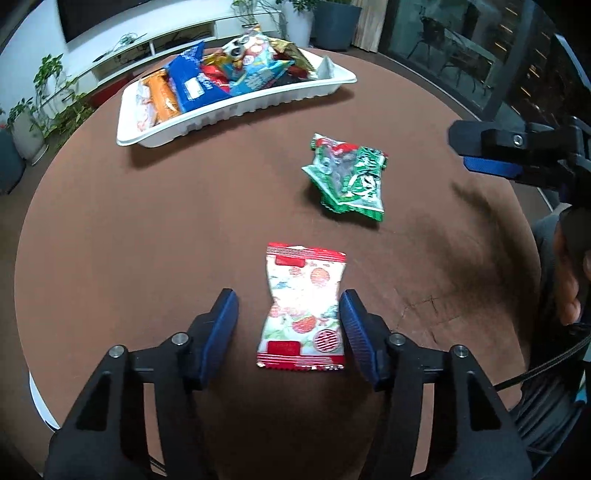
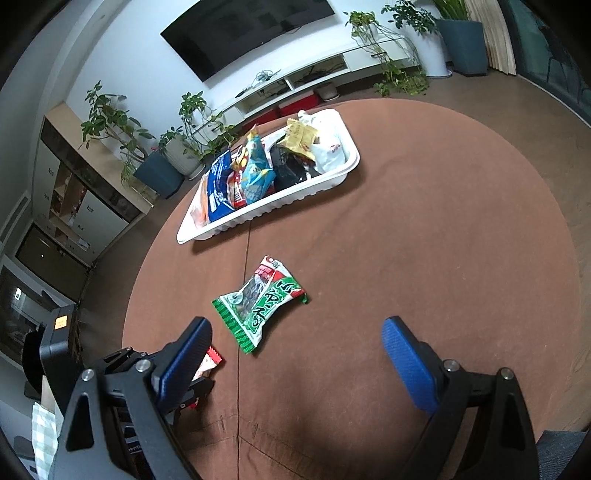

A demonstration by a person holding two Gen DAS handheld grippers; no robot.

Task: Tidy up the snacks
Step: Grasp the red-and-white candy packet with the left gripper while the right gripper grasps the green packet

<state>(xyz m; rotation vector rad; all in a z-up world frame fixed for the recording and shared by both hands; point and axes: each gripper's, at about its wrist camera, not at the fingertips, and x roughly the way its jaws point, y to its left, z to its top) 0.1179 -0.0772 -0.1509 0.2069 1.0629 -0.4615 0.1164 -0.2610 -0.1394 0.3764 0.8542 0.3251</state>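
A red and white strawberry-print snack packet (image 1: 304, 310) lies flat on the brown round table (image 1: 147, 229), between the open fingers of my left gripper (image 1: 290, 314); the right pad is next to its edge. A green seaweed snack packet (image 1: 349, 173) lies farther off, and shows in the right wrist view (image 2: 260, 301) just ahead of my open, empty right gripper (image 2: 295, 343). A white tray (image 1: 258, 103) at the table's far side holds several snack packets. A corner of the red packet (image 2: 210, 363) shows behind my right gripper's left finger.
My right gripper (image 1: 517, 155) shows at the right edge of the left wrist view. Beyond the table stand potted plants (image 2: 110, 122), a white low TV shelf (image 2: 314, 81) and a wall TV (image 2: 243, 29).
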